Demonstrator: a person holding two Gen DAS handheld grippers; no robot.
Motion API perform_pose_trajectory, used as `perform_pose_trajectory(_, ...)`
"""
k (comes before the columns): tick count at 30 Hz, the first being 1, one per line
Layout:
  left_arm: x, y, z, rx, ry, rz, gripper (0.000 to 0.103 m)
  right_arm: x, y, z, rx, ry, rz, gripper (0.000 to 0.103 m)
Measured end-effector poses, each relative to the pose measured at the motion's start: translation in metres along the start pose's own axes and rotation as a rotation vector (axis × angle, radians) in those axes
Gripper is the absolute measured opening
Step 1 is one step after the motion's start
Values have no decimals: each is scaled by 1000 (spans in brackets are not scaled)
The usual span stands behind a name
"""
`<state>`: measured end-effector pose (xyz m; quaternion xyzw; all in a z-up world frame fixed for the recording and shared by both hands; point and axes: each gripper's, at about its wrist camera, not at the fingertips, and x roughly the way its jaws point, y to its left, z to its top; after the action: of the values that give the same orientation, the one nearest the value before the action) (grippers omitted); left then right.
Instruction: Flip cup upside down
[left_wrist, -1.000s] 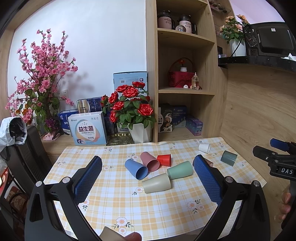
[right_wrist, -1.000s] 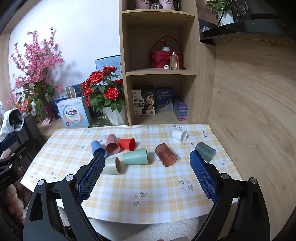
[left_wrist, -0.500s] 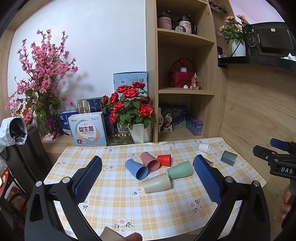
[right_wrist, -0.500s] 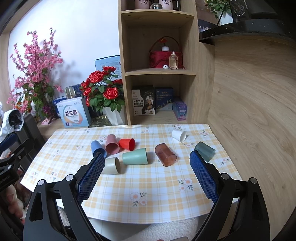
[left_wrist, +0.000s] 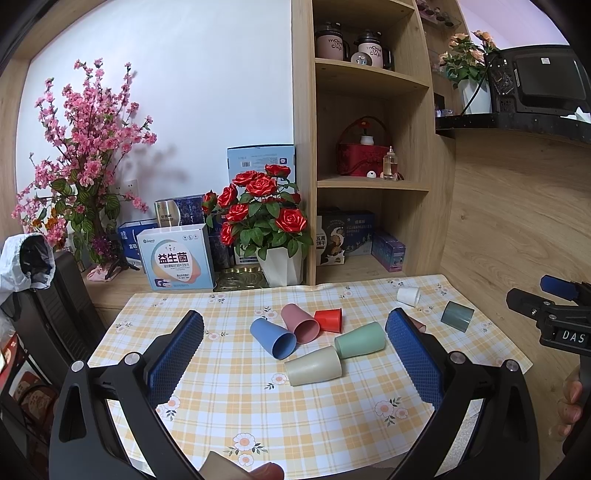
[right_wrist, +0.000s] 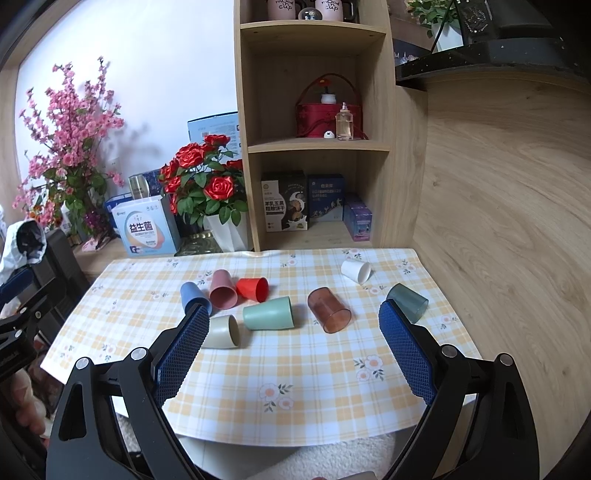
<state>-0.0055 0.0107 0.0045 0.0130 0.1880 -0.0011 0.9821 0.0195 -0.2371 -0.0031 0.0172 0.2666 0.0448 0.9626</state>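
Note:
Several plastic cups lie on their sides on the checked tablecloth (left_wrist: 229, 391): blue (left_wrist: 272, 338), pink (left_wrist: 300, 323), red (left_wrist: 328, 319), green (left_wrist: 360, 340), beige (left_wrist: 313, 366), small white (left_wrist: 408, 295), grey-teal (left_wrist: 457, 316). In the right wrist view the same cups show: beige (right_wrist: 222, 331), green (right_wrist: 268, 314), clear brown (right_wrist: 328, 310), white (right_wrist: 355, 271), grey-teal (right_wrist: 407, 302). My left gripper (left_wrist: 293, 354) is open and empty, held above the near table edge. My right gripper (right_wrist: 291, 349) is open and empty, also short of the cups.
A pot of red roses (left_wrist: 266, 229), boxes (left_wrist: 177, 258) and a wooden shelf unit (left_wrist: 369, 147) stand behind the table. A wooden wall panel (right_wrist: 498, 221) borders the table's right side. A black chair (left_wrist: 55, 314) stands at the left.

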Motion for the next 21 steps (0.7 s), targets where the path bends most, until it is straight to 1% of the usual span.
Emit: perform_pose_trajectory(21,-1,2,1,-1,-1,1,97,0,1,1,0,0,0,90)
